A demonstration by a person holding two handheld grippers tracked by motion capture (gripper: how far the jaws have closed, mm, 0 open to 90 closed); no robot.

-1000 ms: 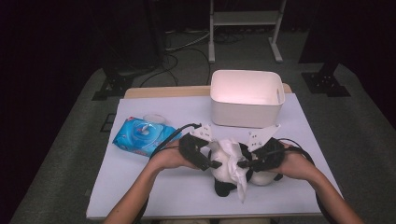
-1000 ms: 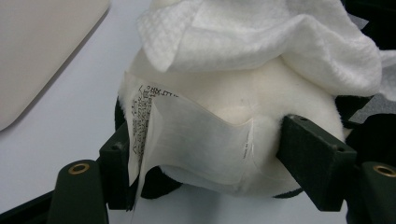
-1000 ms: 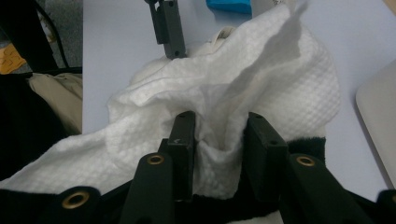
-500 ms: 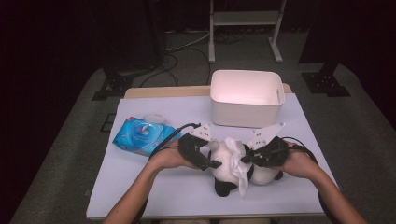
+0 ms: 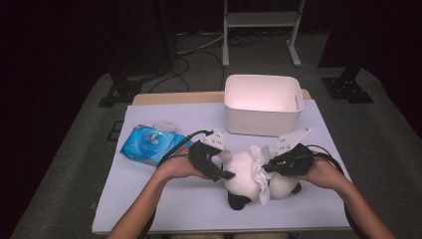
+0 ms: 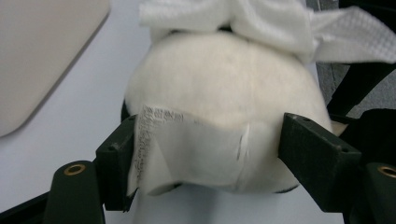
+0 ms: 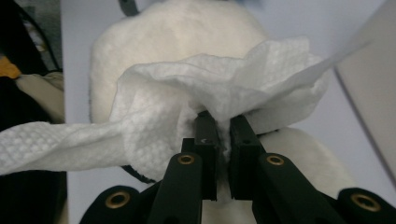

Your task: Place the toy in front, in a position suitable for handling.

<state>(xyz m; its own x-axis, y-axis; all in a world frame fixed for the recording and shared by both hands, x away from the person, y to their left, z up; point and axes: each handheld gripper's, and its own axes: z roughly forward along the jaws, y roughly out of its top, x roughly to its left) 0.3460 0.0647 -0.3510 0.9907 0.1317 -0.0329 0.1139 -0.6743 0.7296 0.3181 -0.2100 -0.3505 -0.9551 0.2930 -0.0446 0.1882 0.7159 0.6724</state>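
A white plush toy [image 5: 241, 172] with black ears and feet lies on the table near its front edge. My left gripper [image 5: 226, 172] comes in from the left, and its jaws [image 6: 210, 140] press on both sides of the toy's round body [image 6: 224, 84], beside its sewn-in label. A white wipe [image 5: 260, 174] lies crumpled over the toy. My right gripper [image 5: 266, 167] comes in from the right. Its jaws have just been closing, and they [image 7: 223, 123] now pinch a fold of the wipe [image 7: 187, 93] above the plush toy [image 7: 177, 32].
A white plastic bin [image 5: 261, 122] stands at the back right of the pale table [image 5: 174, 199]. A blue pack of wipes [image 5: 149, 144] lies at the left. Cables trail from both grippers. A dark floor surrounds the table.
The right gripper has shifted slightly to the right with the wipe. The left gripper and the plush toy have stayed in place.
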